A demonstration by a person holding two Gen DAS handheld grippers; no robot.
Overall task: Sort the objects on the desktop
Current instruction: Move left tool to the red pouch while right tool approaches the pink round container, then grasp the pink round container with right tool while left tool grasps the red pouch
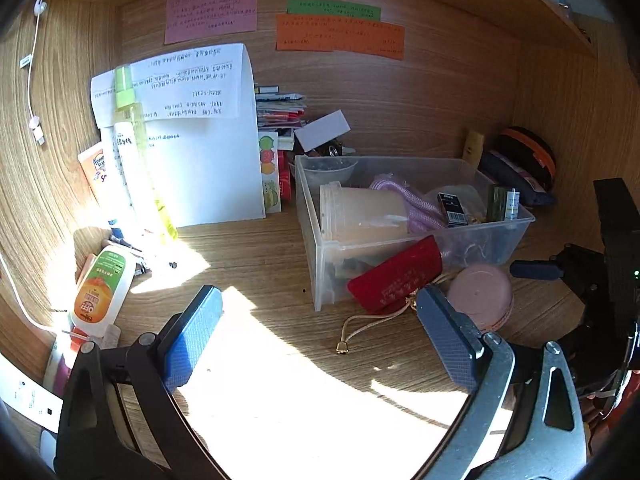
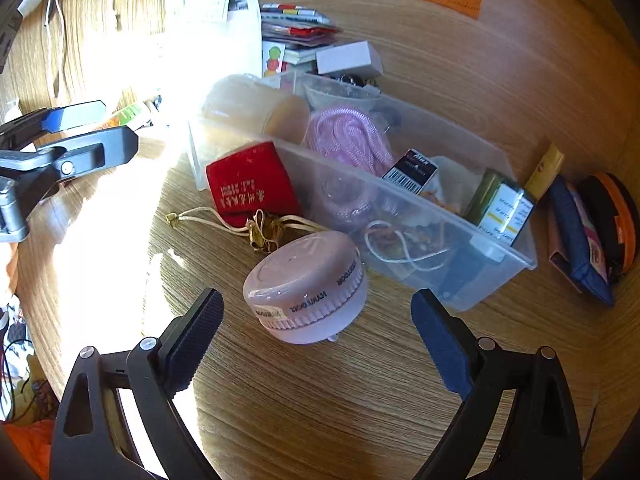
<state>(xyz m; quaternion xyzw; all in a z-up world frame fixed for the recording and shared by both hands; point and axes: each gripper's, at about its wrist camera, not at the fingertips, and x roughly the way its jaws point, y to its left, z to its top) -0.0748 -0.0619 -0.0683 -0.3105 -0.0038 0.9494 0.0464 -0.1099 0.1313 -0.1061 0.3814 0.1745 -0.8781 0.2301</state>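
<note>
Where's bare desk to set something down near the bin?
Free: the sunlit desk between the orange lotion bottle and the clear bin. Crowded: the bin's front, with the red pouch and pink round case.

Open left tongs [image 1: 320, 332] hover over the desk [image 1: 260, 264]; red pouch [image 1: 396, 276] leans against clear bin [image 1: 320, 264].

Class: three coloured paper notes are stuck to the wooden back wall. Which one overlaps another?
The green paper note: its lower edge meets the orange paper note. The pink paper note hangs apart, further left.
</note>
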